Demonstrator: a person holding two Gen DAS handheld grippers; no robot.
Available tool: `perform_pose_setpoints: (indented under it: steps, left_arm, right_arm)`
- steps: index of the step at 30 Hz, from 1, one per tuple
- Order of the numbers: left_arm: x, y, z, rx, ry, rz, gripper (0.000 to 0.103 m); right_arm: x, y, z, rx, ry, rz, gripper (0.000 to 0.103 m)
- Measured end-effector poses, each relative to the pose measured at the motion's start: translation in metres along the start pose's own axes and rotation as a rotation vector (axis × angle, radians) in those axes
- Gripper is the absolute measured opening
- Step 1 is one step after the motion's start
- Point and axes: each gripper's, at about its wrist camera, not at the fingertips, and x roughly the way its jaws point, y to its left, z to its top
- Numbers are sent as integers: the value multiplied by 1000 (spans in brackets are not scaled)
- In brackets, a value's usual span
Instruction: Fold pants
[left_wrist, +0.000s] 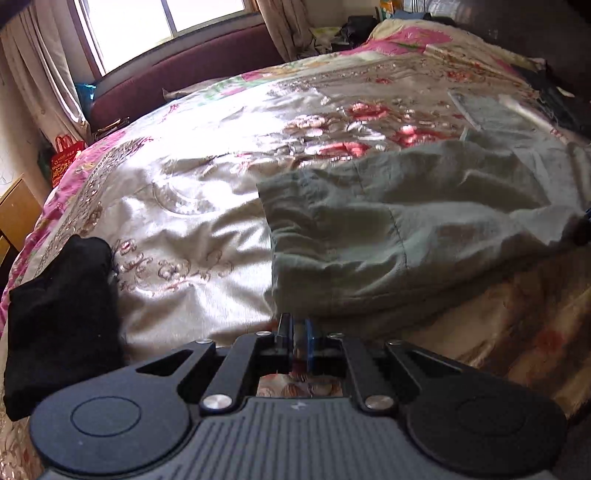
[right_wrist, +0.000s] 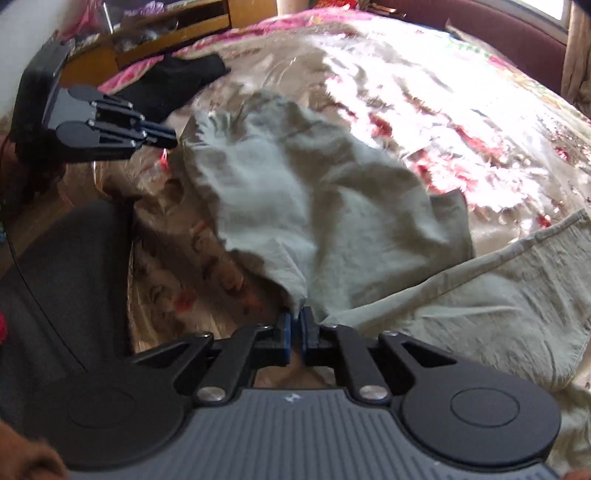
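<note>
Both claws grip one pair of pale green pants (right_wrist: 325, 206) on a floral bedspread (left_wrist: 192, 221): left gripper (left_wrist: 295, 328) pinches an edge, right gripper (right_wrist: 294, 325) pinches a bunched fold. Motion blur hides seams; one black garment (left_wrist: 62, 325) lies nearby, partly cut off.

No legible text, number or brand is to be made out anywhere: pale markings are carried by the red bag (left_wrist: 65, 157) at nine o'clock in the left wrist view, but they are too blurred to be read.
</note>
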Motion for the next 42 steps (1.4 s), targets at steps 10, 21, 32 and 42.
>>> perform_pose_setpoints:
  steps: [10,21,32,42]
  left_arm:
    - [-40,-1,9,-10,-90,56,28]
    - [16,-53,5,136,80,-14,42]
    - [-20,-75,66,59,-122,-103,42]
    - [24,-184,110,148,-130,-405,42]
  right_arm:
    - [-31,-6,1,57,-69,-40,24]
    - [-47,-75,-9,295,-119,-194,36]
    - [15,-234,63,629,-190,-463,40]
    - [78,-305,70,777,-79,-589,38]
